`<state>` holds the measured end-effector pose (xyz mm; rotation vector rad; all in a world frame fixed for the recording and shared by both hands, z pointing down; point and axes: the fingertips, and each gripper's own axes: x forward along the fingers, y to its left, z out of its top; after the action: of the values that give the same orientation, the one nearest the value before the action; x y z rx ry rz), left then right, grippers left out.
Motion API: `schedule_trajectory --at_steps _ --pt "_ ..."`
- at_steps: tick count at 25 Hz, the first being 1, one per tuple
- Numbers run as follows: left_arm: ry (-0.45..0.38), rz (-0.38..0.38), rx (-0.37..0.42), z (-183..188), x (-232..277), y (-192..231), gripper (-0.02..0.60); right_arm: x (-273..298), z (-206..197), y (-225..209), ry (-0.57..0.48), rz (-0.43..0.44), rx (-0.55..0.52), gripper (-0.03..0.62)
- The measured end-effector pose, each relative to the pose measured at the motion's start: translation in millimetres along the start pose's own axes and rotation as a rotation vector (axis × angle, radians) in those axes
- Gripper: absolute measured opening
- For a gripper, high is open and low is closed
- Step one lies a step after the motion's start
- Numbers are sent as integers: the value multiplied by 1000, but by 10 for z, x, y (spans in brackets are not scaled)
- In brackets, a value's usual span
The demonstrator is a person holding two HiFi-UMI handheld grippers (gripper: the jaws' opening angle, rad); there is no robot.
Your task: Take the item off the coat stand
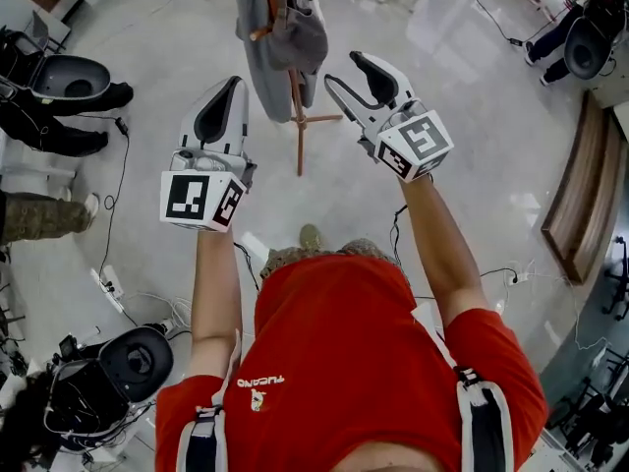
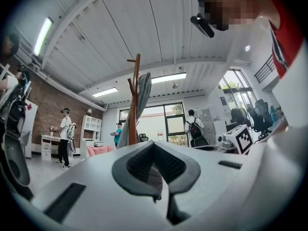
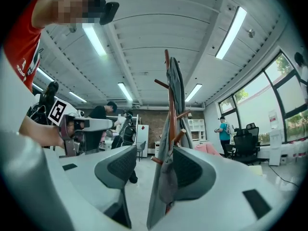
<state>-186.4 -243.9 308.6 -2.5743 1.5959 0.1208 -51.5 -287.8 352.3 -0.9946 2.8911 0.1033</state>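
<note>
1. The left gripper has its jaws pressed together with nothing between them. In the head view it is raised at the left and points up toward the coat stand.
2. The right gripper has its jaws spread wide, gripping nothing. In the head view it is raised at the right.
3. A grey garment shows in the gap between the right jaws. Whether it touches a pad cannot be told.
4. The garment hangs on the wooden coat stand, draped over its pegs near the top. The stand rises just beyond both grippers, between them.
5. The person holding the grippers wears a red T-shirt.
6. The stand is on a pale glossy floor.
7. A bystander in a teal shirt stands well behind the stand by the windows.
</note>
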Motion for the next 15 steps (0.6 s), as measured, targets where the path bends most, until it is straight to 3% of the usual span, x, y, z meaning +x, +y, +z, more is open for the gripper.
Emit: schedule_trajectory --at_steps 9,15 --pt "2 8 -23 -303 507 486 9 618 -537 -524 104 -29 4 244" --pt "3 79 -33 -471 702 619 9 957 -829 -723 170 34 12 264"
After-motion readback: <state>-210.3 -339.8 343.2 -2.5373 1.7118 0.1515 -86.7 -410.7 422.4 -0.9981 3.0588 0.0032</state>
